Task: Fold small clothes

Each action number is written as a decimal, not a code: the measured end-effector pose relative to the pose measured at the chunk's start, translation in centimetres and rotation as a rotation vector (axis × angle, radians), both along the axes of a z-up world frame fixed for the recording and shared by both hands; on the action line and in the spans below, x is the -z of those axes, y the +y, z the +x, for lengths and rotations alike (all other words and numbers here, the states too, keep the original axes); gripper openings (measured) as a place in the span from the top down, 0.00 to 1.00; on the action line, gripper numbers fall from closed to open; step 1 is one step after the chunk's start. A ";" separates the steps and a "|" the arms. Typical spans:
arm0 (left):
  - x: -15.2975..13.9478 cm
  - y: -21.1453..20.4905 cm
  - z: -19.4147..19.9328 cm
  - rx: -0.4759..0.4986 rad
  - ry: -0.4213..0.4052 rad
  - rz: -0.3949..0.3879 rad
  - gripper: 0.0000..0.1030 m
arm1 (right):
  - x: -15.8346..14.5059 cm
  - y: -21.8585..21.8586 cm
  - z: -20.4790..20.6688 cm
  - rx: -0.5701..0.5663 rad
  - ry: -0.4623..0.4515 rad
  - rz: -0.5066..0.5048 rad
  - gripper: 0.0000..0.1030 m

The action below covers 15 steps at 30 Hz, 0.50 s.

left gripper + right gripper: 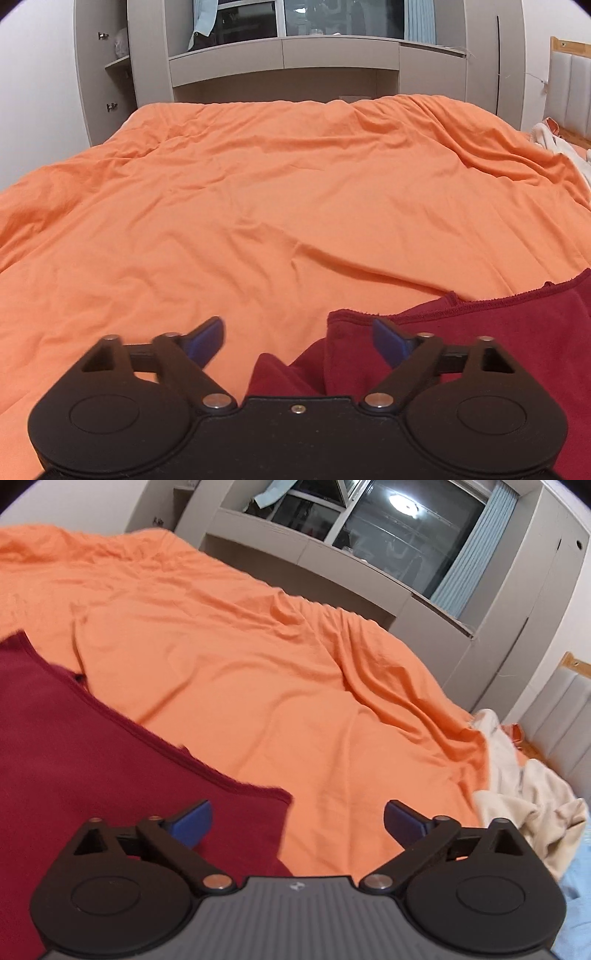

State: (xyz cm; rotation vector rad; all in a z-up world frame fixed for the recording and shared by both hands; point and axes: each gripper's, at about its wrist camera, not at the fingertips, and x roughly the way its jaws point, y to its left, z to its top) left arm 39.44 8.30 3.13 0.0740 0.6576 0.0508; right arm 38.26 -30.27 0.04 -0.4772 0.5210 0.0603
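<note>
A dark red garment (480,332) lies on the orange bedspread (258,203), filling the lower right of the left wrist view. My left gripper (298,341) is open just above the garment's left corner; folds of red cloth lie between its blue pads, which do not press on them. In the right wrist view the same red garment (92,768) spreads over the lower left, hem running diagonally. My right gripper (298,823) is open over its right corner, the left pad (194,823) above the red cloth and the right pad above the orange bedspread (277,683).
Beige cabinets with a window alcove (332,55) stand beyond the bed's far edge. A cream garment (528,801) and a light blue one (576,904) lie heaped at the bed's right side. A padded headboard (570,96) stands at the right.
</note>
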 end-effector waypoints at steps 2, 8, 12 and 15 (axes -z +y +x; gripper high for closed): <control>0.4 -0.2 -0.3 0.002 0.009 0.034 0.08 | 0.8 -0.6 0.6 0.034 0.034 0.002 0.00; 3.0 -0.7 0.7 -0.016 0.117 0.162 0.08 | 2.4 -2.3 1.8 0.086 0.114 0.066 0.00; 2.8 0.3 0.7 -0.024 0.121 0.097 0.08 | 1.3 -2.4 1.2 0.085 0.089 0.077 0.00; 1.1 1.4 -0.1 -0.030 0.072 0.005 0.04 | 0.4 -2.4 0.4 0.078 0.064 0.093 0.00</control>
